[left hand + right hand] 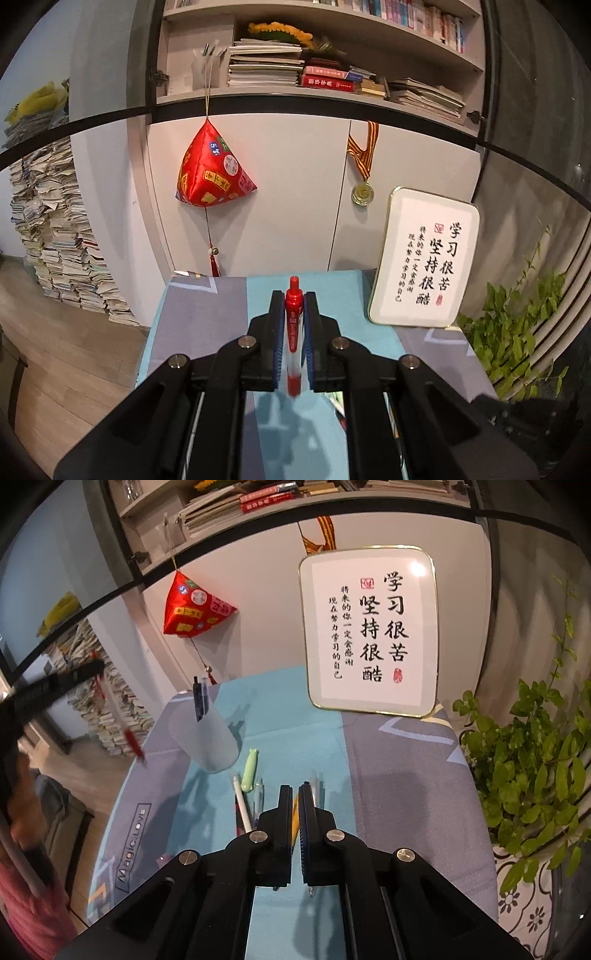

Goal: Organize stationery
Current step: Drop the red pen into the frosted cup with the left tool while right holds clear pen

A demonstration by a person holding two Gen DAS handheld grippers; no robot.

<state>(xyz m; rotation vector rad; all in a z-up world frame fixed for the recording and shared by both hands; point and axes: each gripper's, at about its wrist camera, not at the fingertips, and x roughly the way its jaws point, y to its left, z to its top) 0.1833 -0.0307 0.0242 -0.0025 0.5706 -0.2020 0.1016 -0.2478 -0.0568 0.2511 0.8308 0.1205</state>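
My left gripper (pixel 293 295) is shut on a red pen (pixel 294 325) and holds it above the table; the same pen shows blurred at the left of the right wrist view (pixel 127 731). A frosted pen cup (pixel 205 734) with dark pens in it stands on the blue-grey tablecloth (pixel 399 775). A white pen (pixel 242 805), a green pen case (pixel 249 770) and other pens lie in front of it. My right gripper (pixel 294 794) is nearly closed over a yellow pen (pixel 294 819) lying under its fingers; whether it grips it is unclear.
A framed calligraphy plaque (pixel 369 631) leans on the cabinet at the table's back. A potted green plant (pixel 532 768) stands at the right edge. A red hanging ornament (pixel 212 170) and a medal (pixel 362 192) hang on the cabinet. Stacks of books stand left.
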